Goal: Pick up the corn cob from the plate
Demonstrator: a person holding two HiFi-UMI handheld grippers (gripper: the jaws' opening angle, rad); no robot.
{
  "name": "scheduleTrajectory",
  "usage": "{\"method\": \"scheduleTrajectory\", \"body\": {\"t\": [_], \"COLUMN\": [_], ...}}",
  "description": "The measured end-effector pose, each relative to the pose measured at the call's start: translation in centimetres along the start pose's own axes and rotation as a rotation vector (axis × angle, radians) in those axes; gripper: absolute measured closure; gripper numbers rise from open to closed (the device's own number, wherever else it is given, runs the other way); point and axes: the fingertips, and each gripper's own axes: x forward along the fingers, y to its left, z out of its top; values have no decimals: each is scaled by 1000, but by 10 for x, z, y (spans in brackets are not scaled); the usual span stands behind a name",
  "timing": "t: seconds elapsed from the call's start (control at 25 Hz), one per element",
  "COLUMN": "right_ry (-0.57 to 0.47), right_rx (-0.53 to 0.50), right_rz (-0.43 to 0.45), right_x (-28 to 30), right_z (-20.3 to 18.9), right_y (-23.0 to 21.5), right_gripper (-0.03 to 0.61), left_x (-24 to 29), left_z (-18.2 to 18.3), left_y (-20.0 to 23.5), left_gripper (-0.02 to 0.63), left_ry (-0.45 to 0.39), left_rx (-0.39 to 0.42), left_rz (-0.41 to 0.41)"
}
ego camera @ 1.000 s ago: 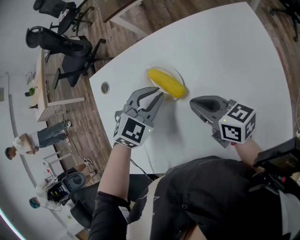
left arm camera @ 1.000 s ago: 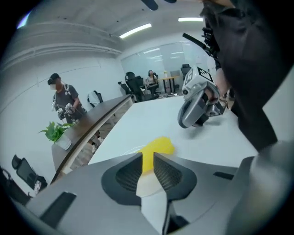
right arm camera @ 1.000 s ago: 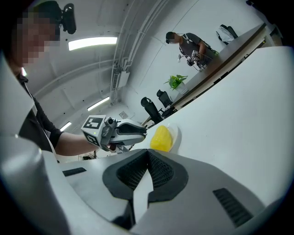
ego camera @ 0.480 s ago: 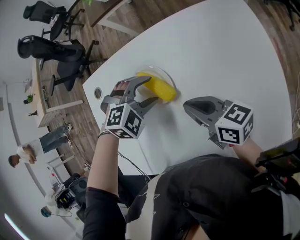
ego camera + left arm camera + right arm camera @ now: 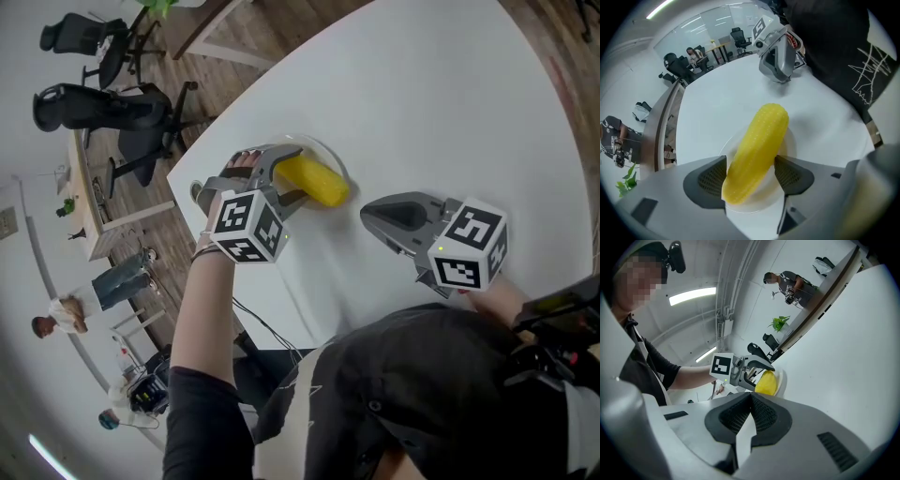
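Open-plan office
Black swivel chairs (image 5: 103, 105) are standing beside a long desk (image 5: 82, 178) on wood flooring (image 5: 164, 234); a person (image 5: 75, 305) is standing nearby; ceiling strip lights (image 5: 691, 295) are glowing

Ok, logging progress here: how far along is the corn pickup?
Done: the left gripper straddles the yellow corn cob, jaws just opened wide. In hand: the grasp, nothing pressing yet. Left: clamp and lift it off the clear round plate. The right gripper rests shut, empty.
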Motion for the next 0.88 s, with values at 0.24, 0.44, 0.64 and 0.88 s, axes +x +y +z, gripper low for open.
{"method": "scheduleTrajectory", "body": {"t": [0.24, 0.44, 0.64, 0.88], "right_ry": [-26, -28, -23, -29], "right_rx": [-13, -16, -23, -22], "right_rz": [-2, -25, -37, -52], "right_x": [-1, -7, -14, -23], "right_z": [0, -1, -3, -5], "right_y": [-6, -3, 3, 11], "right_gripper": [565, 565, 565, 565], "left_x": [7, 6, 4, -3], "left_z": [-5, -4, -6, -1], "left_y": [2, 1, -3, -3], "left_gripper": [298, 308, 333, 347], "left_ry": [3, 25, 29, 19], "left_rx": [36, 17, -45, -112], "left_rz": [-47, -14, 42, 97]}}
